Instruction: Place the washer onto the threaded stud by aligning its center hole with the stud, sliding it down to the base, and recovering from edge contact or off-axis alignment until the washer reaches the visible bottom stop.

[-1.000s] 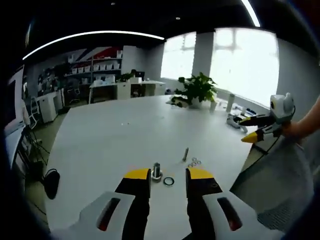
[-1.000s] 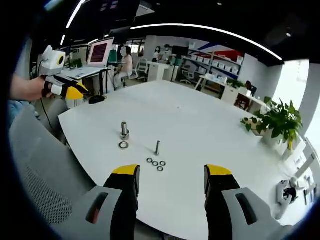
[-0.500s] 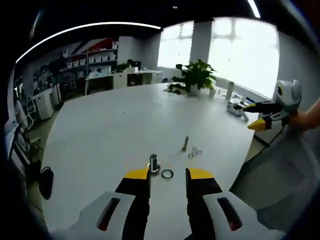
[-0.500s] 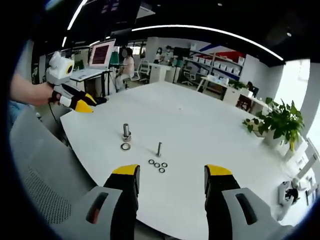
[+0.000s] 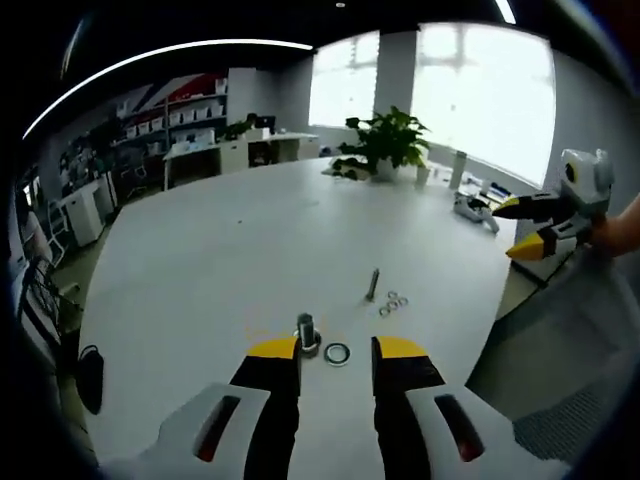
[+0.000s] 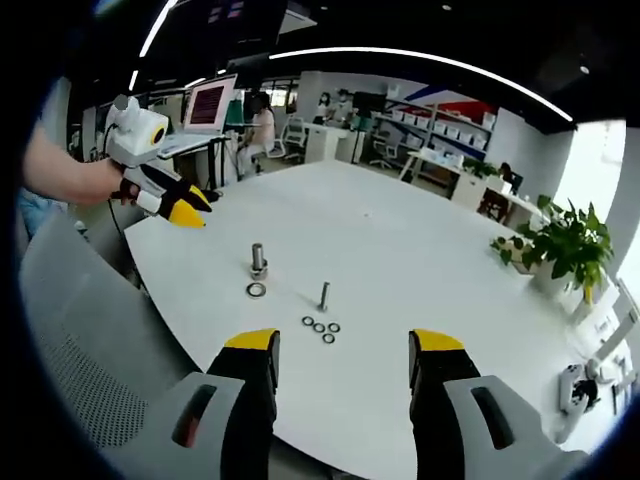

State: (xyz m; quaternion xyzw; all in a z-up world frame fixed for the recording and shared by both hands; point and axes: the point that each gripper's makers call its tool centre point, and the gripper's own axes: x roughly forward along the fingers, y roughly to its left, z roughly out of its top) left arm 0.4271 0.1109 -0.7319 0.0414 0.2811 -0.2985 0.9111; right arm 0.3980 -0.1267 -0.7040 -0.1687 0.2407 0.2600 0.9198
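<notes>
- At the bottom of the left gripper view, the left claw (image 5: pixel 336 350) has its yellow-tipped jaws spread, nothing between them; it hovers low over the near edge of the white desk (image 5: pixel 230 240).
- Just ahead of the left jaw tip: threaded stud (image 5: pixel 306 331), upright on its base on the desk.
- Beside the stud, in line with the gap between the jaws: a large washer (image 5: pixel 337 353), flat on the desk, not on the stud.
- Farther out: a thin bolt (image 5: pixel 373 284) standing upright, with a cluster of small washers (image 5: pixel 391 303) just beside it.
- Right edge of the same view: the right claw (image 5: pixel 517 228), held by a hand (image 5: pixel 618 226) off the desk edge, jaws apart, empty.
- Right gripper view: right claw (image 6: pixel 343 343) jaws wide apart, empty, above the desk (image 6: pixel 420 250) edge.
- Ahead of it: small washers (image 6: pixel 320 327), then the thin bolt (image 6: pixel 323 295); to the left, the large washer (image 6: pixel 256 290) lies close beside the stud (image 6: pixel 259 259).
- Far left: left claw (image 6: pixel 190 207), gripped by a hand (image 6: pixel 85 180), near the stud but apart from it.
- Background: potted plant (image 6: pixel 562 245) on the far desk side; office shelving behind.
</notes>
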